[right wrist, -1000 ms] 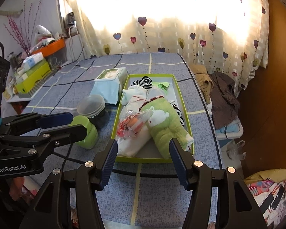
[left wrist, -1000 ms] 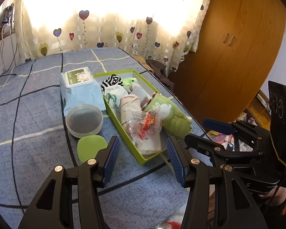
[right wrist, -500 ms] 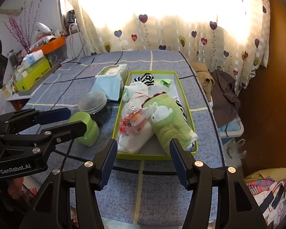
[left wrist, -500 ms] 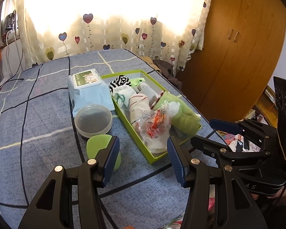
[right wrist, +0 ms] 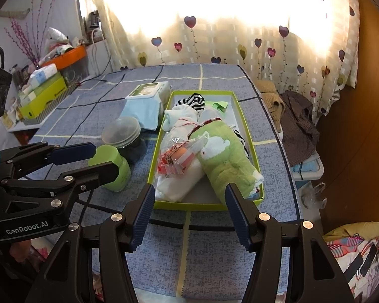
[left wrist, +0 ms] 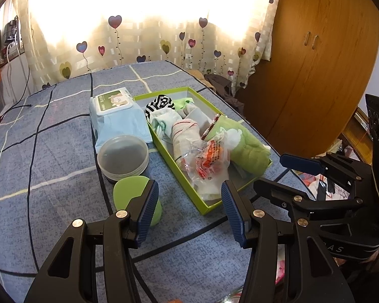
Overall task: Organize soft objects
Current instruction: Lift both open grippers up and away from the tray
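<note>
A lime-green tray (left wrist: 200, 205) (right wrist: 202, 205) on the blue checked table holds several soft things: a rolled green towel (left wrist: 247, 149) (right wrist: 224, 156), a white cloth roll (left wrist: 184, 133), a striped sock (left wrist: 160, 102) (right wrist: 195, 99) and a crinkly plastic packet (left wrist: 208, 160) (right wrist: 179, 156). My left gripper (left wrist: 188, 210) (right wrist: 84, 160) is open and empty, just short of the tray's near corner. My right gripper (right wrist: 189, 214) (left wrist: 285, 174) is open and empty in front of the tray's near end.
Left of the tray stand a wet-wipes pack (left wrist: 117, 115) (right wrist: 146, 101), a clear-lidded jar (left wrist: 122, 155) (right wrist: 125, 133) and a green-capped bottle (left wrist: 132, 195) (right wrist: 113, 168). Clothes (right wrist: 290, 111) hang off the table's right edge. A wooden wardrobe (left wrist: 315, 63) stands at the right.
Both grippers have drawn back slightly from the tray and stayed open. The left view has swung a little rightwards, so the jar and bottle sit nearer its middle.
</note>
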`<state>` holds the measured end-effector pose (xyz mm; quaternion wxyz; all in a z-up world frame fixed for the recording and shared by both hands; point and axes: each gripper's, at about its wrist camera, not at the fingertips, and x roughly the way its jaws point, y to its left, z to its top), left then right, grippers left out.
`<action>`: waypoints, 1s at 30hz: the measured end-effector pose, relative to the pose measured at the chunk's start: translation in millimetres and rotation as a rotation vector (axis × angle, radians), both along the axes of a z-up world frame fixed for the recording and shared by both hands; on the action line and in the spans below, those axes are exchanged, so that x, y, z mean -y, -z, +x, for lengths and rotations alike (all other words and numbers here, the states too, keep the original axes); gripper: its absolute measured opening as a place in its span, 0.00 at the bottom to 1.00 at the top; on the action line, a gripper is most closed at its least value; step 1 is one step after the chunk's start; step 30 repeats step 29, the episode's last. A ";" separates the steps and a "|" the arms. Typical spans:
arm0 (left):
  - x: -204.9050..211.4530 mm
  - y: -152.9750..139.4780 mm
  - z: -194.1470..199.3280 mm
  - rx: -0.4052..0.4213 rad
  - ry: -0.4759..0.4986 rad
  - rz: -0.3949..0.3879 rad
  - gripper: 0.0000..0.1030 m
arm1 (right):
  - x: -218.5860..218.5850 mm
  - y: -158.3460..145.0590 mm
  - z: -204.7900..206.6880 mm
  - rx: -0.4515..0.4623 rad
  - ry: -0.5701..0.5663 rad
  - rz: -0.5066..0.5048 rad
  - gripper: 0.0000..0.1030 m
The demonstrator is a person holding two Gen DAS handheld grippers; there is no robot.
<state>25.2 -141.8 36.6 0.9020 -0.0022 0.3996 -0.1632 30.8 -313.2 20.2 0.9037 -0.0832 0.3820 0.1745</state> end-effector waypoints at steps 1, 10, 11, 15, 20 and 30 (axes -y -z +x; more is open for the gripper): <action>0.0 0.5 0.2 -0.001 0.000 0.000 0.51 | -0.3 0.4 0.2 -0.001 0.000 -0.001 0.56; 1.0 3.3 1.2 -0.005 0.001 0.008 0.51 | -2.9 4.2 1.0 -0.004 -0.005 -0.003 0.57; 1.2 3.9 1.4 -0.007 0.001 0.008 0.51 | -2.9 3.9 0.9 -0.004 -0.005 -0.003 0.57; 0.7 4.4 0.7 -0.008 0.002 0.012 0.51 | -4.0 4.1 1.2 -0.005 -0.004 -0.004 0.57; 1.7 2.7 -1.7 0.005 -0.001 0.027 0.51 | -3.5 3.9 0.9 -0.002 -0.004 -0.005 0.57; 2.4 -0.6 -7.4 0.028 -0.007 0.042 0.51 | -3.8 2.1 -1.1 0.006 -0.007 -0.005 0.57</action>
